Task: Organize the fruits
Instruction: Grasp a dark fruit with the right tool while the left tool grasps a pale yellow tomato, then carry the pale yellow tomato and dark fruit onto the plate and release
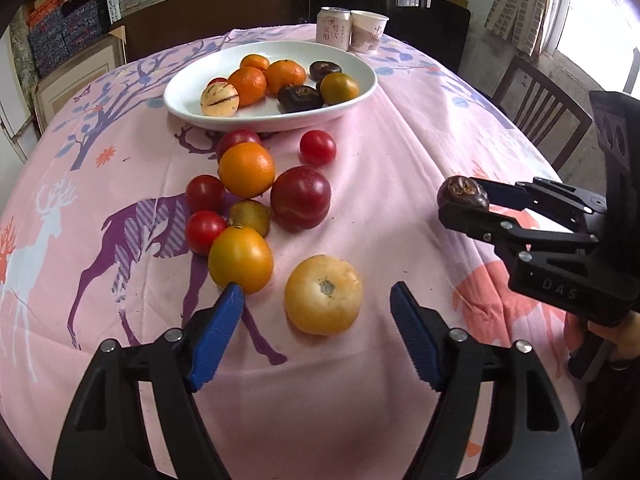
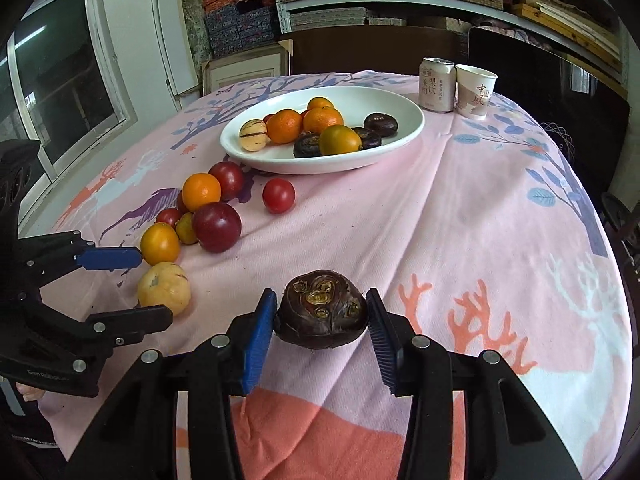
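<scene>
My right gripper point(image 2: 322, 320) is shut on a dark brown water chestnut point(image 2: 322, 310) and holds it above the pink cloth; it also shows in the left wrist view point(image 1: 464, 194). My left gripper point(image 1: 316, 300) is open around a pale yellow melon-like fruit point(image 1: 323, 294), with one blue pad beside a yellow-orange tomato point(image 1: 240, 260). A white plate point(image 1: 348, 62) at the back holds tangerines, dark chestnuts and a striped yellow fruit. Loose on the cloth lie a dark red plum point(image 1: 300, 198), an orange point(image 1: 247, 170) and red tomatoes point(image 1: 317, 147).
A drink can point(image 1: 333, 28) and a paper cup point(image 1: 368, 31) stand behind the plate. A wooden chair point(image 1: 540, 100) stands at the table's right side. Shelves with boxes fill the background. The pink printed tablecloth point(image 1: 400, 140) covers the round table.
</scene>
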### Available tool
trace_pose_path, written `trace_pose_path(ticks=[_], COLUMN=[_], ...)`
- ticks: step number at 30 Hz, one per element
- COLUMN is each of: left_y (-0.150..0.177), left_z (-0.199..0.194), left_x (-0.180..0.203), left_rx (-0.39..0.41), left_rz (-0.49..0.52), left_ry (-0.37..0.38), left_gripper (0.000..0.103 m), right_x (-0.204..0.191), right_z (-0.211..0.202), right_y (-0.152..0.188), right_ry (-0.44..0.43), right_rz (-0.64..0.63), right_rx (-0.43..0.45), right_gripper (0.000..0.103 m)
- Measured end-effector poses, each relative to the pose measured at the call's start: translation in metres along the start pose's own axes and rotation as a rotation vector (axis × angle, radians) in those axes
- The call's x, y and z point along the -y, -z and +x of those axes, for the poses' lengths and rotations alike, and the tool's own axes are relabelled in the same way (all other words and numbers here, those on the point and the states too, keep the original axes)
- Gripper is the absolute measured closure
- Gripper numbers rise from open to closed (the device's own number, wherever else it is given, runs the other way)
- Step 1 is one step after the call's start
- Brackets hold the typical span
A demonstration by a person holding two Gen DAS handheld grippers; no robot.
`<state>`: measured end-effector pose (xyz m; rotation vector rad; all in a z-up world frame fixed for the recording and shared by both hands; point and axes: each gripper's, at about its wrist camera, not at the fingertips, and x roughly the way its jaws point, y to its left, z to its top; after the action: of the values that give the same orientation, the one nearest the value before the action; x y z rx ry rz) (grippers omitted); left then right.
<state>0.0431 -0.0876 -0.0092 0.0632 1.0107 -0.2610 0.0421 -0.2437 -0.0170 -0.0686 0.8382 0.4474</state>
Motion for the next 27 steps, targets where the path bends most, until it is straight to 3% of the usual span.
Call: trace_pose_path(ticks=[1, 2, 4, 10, 13, 19, 22, 23, 24, 27], left_y=[-0.002, -0.004, -0.005, -0.002, 0.000, 0.006, 0.007, 0.007, 0.007, 0.008], left_z=[0.004, 0.008, 0.016, 0.009, 0.002, -0.004, -0.005, -0.006, -0.007, -0.013], left_x=[0.001, 0.002, 0.006, -0.002, -0.009, -0.017, -0.015, -0.014, -0.012, -0.009], left_rx=[-0.011, -0.012, -0.013, -0.015, -0.007, -0.002, -0.004, -0.002, 0.001, 0.012], left_rz=[-0.008, -0.009, 0.012, 0.023, 0.025, 0.015, 0.022, 0.026, 0.033, 0.046], left_ry=[0.023, 0.030, -0.035, -0.015, -0.018, -0.008, 0.011, 0.017, 0.025, 0.049], left_gripper=[0.034, 0.046, 0.062, 0.062, 0.062, 0.062, 0.062, 0.062, 0.062, 0.062], right_x=[0.000, 0.000, -0.002, -0.009, -0.010, -0.012, -0.014, -0.013, -0.015, -0.019], right_z=[-0.001, -0.002, -0.004, -0.014, -0.007, -0.013, -0.006, -0.004, -0.002, 0.003], right_y=[0.002, 0.002, 0.003, 0.003, 0.002, 0.015, 0.021, 0.020, 0.018, 0.017], right_ry=[-0.003, -0.007, -0.012, -0.025, -0.009, -0.016, 0.040, 0.043, 0.043, 0.060], right_rz=[0.003, 0.005, 0.001, -0.018, -0.035, -0.038, -0.063, -0.058, -0.068, -0.106], right_rx=[0.004, 0.005, 0.010, 0.036, 0.002, -0.014, -0.062, -0.070, -0.071, -0.088], right_gripper=[0.057, 0.057, 0.057, 0.059, 0.058, 0.036, 0.036, 0.040, 0.057, 0.057])
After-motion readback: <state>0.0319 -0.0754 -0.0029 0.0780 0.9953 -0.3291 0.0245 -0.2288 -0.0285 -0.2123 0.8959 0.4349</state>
